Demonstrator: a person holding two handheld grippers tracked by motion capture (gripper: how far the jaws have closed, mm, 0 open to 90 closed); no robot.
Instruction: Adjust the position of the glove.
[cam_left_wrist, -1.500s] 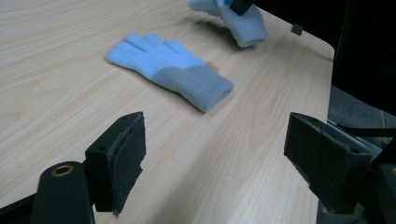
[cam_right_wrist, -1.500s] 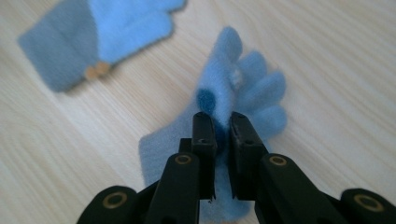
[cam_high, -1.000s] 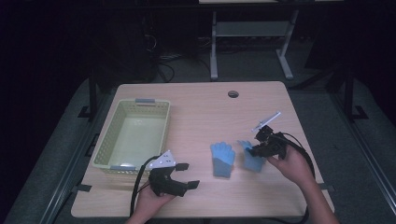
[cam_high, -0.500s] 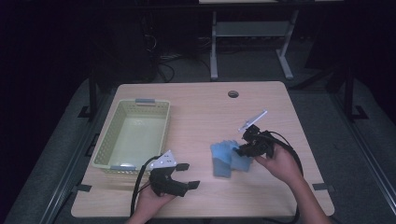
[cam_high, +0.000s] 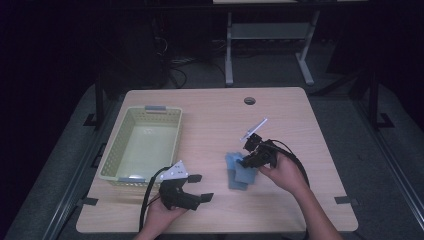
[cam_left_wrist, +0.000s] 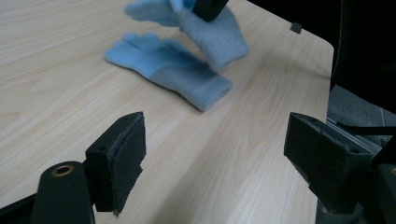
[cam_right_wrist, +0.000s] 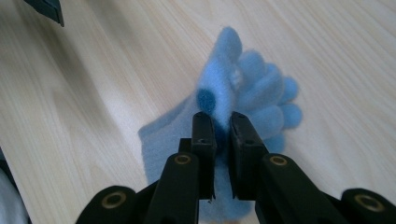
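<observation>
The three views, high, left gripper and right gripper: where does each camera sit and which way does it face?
High view: above the person's side, facing forward and down on the light wooden table; both forearms, left gripper, right gripper.
Left gripper view: on the left gripper, low along the tabletop, its fingers wide apart.
Right gripper view: on the right gripper, looking down, its fingers pinching the upper fuzzy blue glove.
Shared: the two left views show the lower fuzzy blue glove.

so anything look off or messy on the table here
Nothing damaged or spilled. The right gripper is shut on one blue glove, bunched and lifted partly over the second glove, which lies flat. The basket sits squarely at the left; the left gripper is open.
</observation>
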